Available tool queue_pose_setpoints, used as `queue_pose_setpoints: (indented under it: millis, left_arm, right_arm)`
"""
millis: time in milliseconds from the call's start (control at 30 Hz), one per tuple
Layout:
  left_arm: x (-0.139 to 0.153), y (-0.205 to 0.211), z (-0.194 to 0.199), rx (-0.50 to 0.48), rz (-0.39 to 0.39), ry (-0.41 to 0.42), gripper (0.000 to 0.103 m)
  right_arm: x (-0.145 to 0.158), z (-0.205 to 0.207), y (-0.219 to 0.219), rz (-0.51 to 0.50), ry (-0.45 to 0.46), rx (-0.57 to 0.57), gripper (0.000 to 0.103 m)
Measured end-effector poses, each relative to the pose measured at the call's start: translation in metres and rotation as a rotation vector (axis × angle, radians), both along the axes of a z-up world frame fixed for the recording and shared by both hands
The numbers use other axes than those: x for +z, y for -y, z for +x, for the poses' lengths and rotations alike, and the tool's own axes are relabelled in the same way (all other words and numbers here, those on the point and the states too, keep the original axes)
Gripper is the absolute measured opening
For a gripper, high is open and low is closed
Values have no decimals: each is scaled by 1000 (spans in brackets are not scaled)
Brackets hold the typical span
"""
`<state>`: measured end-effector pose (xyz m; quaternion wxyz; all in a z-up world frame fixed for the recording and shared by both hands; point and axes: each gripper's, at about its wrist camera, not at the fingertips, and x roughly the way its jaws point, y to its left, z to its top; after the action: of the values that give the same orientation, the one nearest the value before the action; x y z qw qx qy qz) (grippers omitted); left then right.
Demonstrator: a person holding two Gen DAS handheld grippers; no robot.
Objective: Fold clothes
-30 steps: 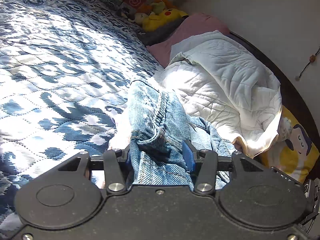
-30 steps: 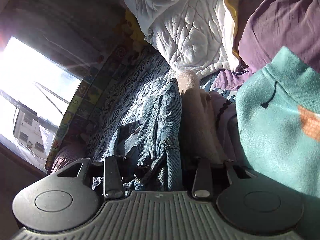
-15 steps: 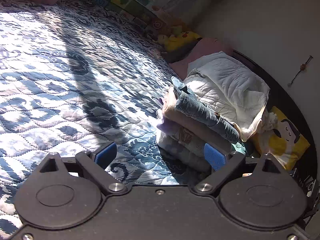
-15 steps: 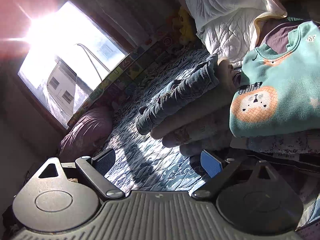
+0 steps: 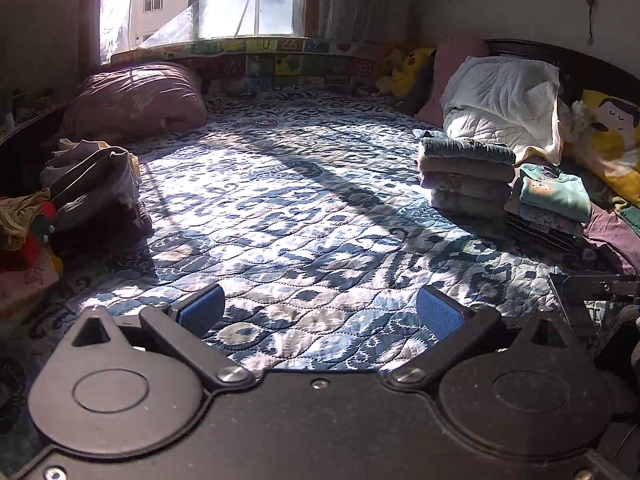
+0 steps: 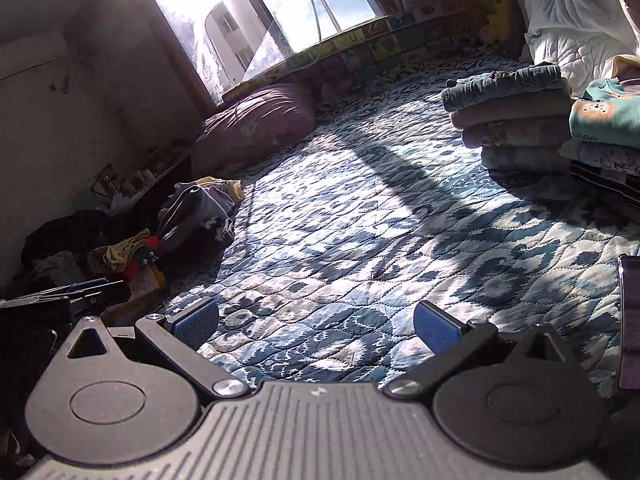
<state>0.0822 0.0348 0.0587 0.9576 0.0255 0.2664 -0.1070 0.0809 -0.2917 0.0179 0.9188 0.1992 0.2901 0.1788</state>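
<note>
Folded jeans point(image 5: 466, 149) point(image 6: 506, 82) lie on top of a stack of folded clothes point(image 5: 464, 184) point(image 6: 516, 136) at the right of the bed. A teal folded top point(image 5: 554, 194) point(image 6: 604, 114) crowns a second stack beside it. A heap of unfolded clothes point(image 5: 86, 184) point(image 6: 196, 210) sits at the bed's left edge. My left gripper point(image 5: 320, 314) is open and empty, low over the blue patterned quilt point(image 5: 304, 208) point(image 6: 360, 232). My right gripper point(image 6: 316, 326) is open and empty too, well back from both piles.
A purple pillow point(image 5: 136, 98) lies by the window point(image 5: 200, 0). A white duvet point(image 5: 504, 100) and a yellow plush toy point(image 5: 408, 66) sit at the headboard side. Red and yellow garments point(image 5: 24, 232) lie at the left. A dark device edge point(image 6: 630, 320) shows at right.
A second ago both grippers were shut on the jeans at the stack. Both let go, opened and drew far back toward the near side of the bed.
</note>
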Motion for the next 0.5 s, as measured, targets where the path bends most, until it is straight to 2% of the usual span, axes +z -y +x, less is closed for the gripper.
queue_pose_setpoints:
  millis: [133,200,400,500]
  left_arm:
    - [-10,-4,-47,132,-18,37,103]
    - [-18,-2,-59,158,-23,3,103]
    - [-27,4,-89,202,-104,-64,103]
    - [-22,14,-101,220,-86,-49,103]
  right_arm:
    - [4,-33,-24,-32,1,16,103]
    - [6,-44,-33,-48,-16,-7,103]
    - [13,-73,-72,-243,-37,-41,103]
    - [16,-85,-77,-242,-31,-51,103]
